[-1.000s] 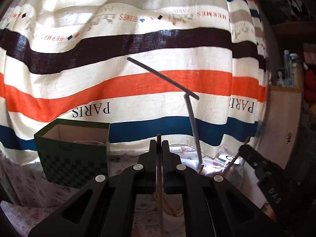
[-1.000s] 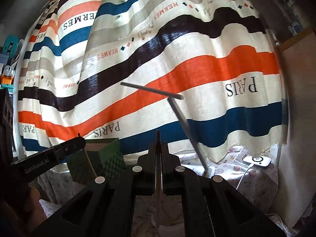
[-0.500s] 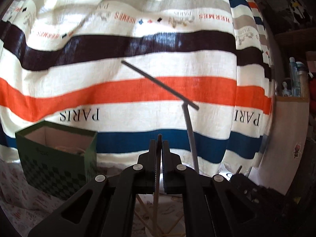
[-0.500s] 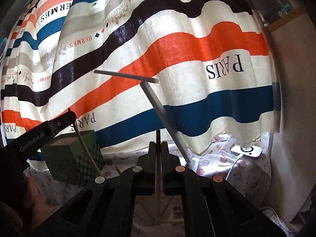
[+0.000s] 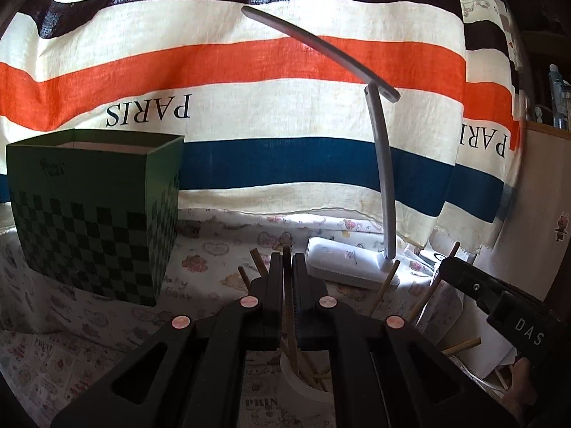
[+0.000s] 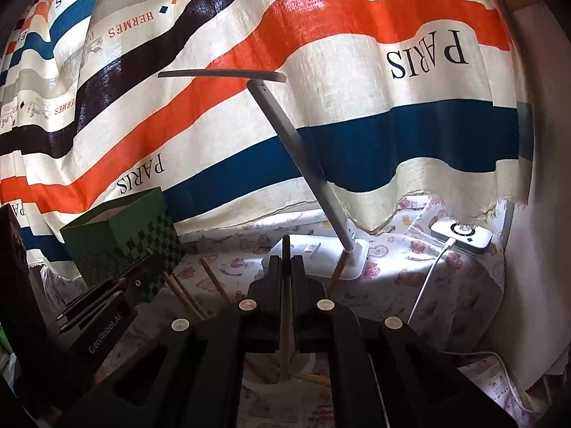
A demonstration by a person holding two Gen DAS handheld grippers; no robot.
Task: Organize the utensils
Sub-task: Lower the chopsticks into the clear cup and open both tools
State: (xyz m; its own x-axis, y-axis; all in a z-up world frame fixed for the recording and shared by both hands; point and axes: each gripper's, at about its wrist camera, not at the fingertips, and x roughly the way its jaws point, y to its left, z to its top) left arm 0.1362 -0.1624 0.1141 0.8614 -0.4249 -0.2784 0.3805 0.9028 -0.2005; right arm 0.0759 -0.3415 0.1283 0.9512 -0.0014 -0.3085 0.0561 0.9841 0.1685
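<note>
Chopsticks are the job at this table. Each gripper is clenched on one thin wooden chopstick.

The left gripper point(image 5: 287, 260) has its jaws squeezed tight on a chopstick point(image 5: 292, 335) that stands almost straight up. The low end of that stick goes down into a white cup point(image 5: 303, 388) sitting on the table just under the gripper. A few more sticks already lean inside the cup.

The right gripper point(image 6: 286, 260) is shut tight on its own chopstick point(image 6: 284, 321) too. That stick also reaches down into the white cup point(image 6: 285, 374), where other sticks lie.

Some of the job looks done, since the cup holds several sticks. These two sticks are in the cup but not let go yet. More loose chopsticks point(image 5: 460, 346) poke up near the right gripper, and others point(image 6: 187, 296) lie by the green box point(image 6: 125, 242). I think those still need to go in the cup, so the job looks about part way through.

The green box stands off to the left on the flowery cloth point(image 5: 214, 249). A white lamp point(image 5: 383, 178) stands behind the cup, in front of a striped curtain point(image 5: 249, 114).
</note>
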